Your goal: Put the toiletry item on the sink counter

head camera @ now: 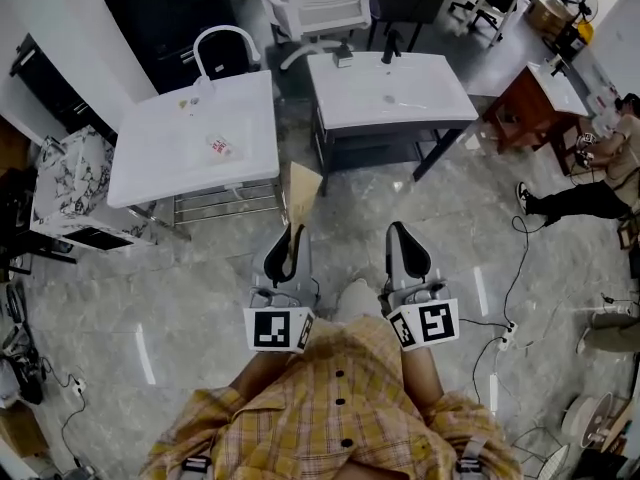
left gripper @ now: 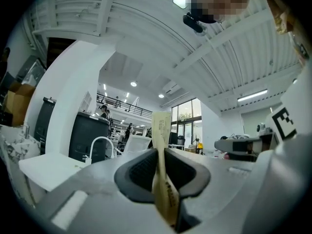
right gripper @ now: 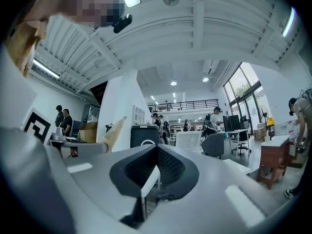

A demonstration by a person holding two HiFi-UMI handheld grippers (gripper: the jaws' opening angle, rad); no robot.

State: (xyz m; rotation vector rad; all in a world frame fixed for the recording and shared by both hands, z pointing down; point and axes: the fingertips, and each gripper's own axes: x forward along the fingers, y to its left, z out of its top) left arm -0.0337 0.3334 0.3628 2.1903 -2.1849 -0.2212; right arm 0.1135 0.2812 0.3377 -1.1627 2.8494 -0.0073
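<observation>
Left gripper: the left gripper [head camera: 290,236] is clamping its two dark pads onto a thin tan packet [head camera: 300,193]. In the left gripper view the packet [left gripper: 161,130] is standing edge-on between the closed jaws of the left gripper [left gripper: 160,152] and sticking out past their tips.

Right gripper: the right gripper [head camera: 405,233] is holding its jaws together with nothing between them. The right gripper view shows the pads of the right gripper [right gripper: 156,150] meeting at the tips.

Toiletry item: the packet is hanging in the air above the grey floor [head camera: 200,298] — short of both counters and touching neither.

Left sink counter: the white left sink counter [head camera: 160,158] is standing ahead and to the left, carrying a curved white faucet [head camera: 225,38] at its far edge and a small red-and-white item [head camera: 220,146] lying on its top.

Right sink counter: the white right sink counter [head camera: 420,98] is standing ahead, with a dark tap [head camera: 392,46] at its far edge.

Wearer: a yellow plaid shirt [head camera: 330,418] is filling the bottom of the head view, just behind both grippers.

Bystander: another person [head camera: 600,183] is crouching at the right edge — well apart from the counters.
</observation>
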